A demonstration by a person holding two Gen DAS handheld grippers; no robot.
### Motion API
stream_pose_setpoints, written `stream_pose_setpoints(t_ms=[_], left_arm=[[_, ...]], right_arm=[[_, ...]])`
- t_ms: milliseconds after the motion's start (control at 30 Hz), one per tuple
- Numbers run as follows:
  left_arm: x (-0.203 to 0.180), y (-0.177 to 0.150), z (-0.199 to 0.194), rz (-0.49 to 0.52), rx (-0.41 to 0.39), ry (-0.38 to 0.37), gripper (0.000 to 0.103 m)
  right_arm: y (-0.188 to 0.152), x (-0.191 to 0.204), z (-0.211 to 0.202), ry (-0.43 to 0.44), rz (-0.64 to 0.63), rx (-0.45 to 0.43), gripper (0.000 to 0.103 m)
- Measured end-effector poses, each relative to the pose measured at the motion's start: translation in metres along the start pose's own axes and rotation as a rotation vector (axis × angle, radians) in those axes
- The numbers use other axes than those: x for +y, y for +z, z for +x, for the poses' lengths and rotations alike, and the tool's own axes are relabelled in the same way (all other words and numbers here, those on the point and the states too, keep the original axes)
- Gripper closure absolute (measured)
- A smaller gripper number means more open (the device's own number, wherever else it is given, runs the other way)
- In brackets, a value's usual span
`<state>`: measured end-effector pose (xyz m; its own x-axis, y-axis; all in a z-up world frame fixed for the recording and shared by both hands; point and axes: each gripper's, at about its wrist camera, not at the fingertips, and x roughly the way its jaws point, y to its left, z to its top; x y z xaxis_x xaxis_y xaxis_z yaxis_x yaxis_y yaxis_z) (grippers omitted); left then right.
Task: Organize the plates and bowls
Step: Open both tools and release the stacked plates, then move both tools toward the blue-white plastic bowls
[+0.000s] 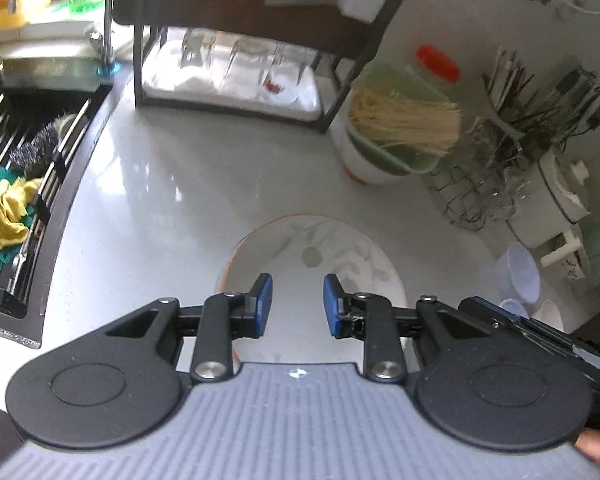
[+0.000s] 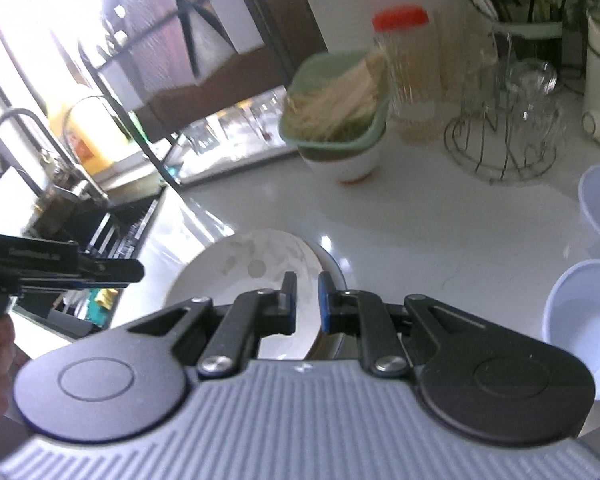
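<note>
Right claw [image 2: 304,300] pinching rim of leaf-print bowl [image 2: 240,276], tilted above bench [image 2: 420,232]; left claw [image 1: 298,304] narrow, empty, hovering over same bowl. Keep grip firm, level bowl, steady far rim with left before stacking

Countertop [image 1: 160,184] glossy, smooth, stone-like. Plate [image 1: 340,248] glazed ceramic. My grippers' pads [image 1: 264,304] matt blue rubber. Glass rack [image 2: 500,160] thin bare wire. Cloth [image 1: 4,216] crumpled yellow.
</note>
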<state>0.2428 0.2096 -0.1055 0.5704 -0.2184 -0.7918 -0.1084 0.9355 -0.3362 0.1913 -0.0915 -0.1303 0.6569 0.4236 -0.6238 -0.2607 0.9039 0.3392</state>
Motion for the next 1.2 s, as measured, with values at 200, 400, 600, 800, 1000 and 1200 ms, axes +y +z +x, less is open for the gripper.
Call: stream_pose_setpoints(t_ms=[200,400,600,800,1000,1200], left_arm=[[-0.034,-0.021,-0.046,0.032,-0.103,0.023,0.067],[-0.064,-0.058,-0.08,0.037,-0.145,0.07,0.066],[-0.069,-0.078,-0.107,0.056,-0.167,0.101,0.058],[-0.08,-0.082,-0.127,0.108,-0.219,0.09,0.041],[-0.083,-0.084,-0.126,0.146,-0.215,0.094,0.02],[-0.084,-0.089,-0.119,0.173,-0.216,0.1,0.011]], right_arm=[[-0.001,0.003,-0.04,0.033,-0.045,-0.058,0.089],[-0.01,0.004,-0.072,0.054,-0.106,-0.12,0.089],[-0.014,0.008,-0.1,0.066,-0.114,-0.146,0.089],[-0.018,0.012,-0.119,0.043,-0.103,-0.18,0.089],[-0.025,0.014,-0.127,0.011,-0.11,-0.189,0.088],[-0.028,0.012,-0.135,-0.085,-0.073,-0.211,0.075]])
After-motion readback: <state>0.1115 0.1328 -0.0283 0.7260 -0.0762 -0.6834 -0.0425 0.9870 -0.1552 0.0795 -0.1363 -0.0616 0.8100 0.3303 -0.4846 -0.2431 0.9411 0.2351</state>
